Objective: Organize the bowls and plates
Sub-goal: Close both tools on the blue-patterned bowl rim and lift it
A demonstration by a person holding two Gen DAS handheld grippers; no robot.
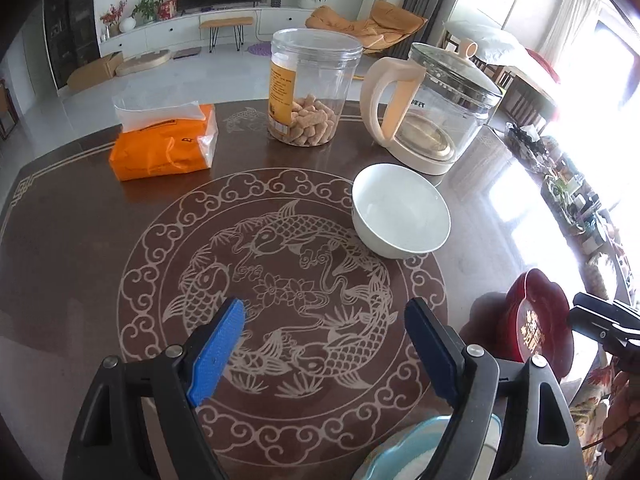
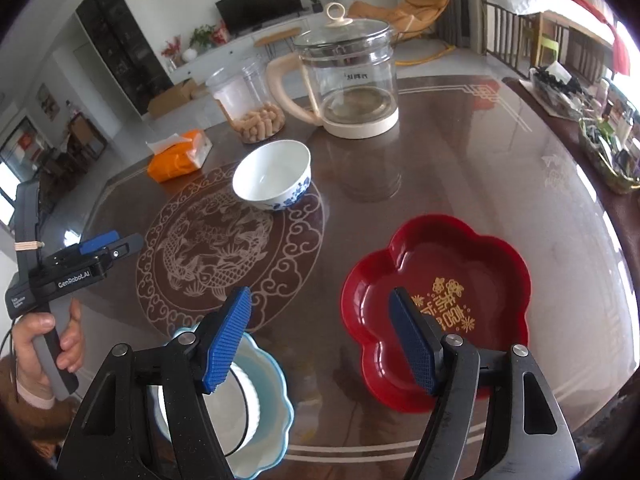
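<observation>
Right wrist view: brown carp-pattern table, living room behind; left tongs, right tongs wide apart, empty.

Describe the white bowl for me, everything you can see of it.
The white bowl is round and deep, glossy like porcelain, plain white inside with blue floral painting on its outer wall and a small foot. It stands upright and looks empty. It sits on the table at the edge of the fish medallion, in front of the kettle and apart from it. Nothing but the table touches it; neither gripper is near it.
</observation>
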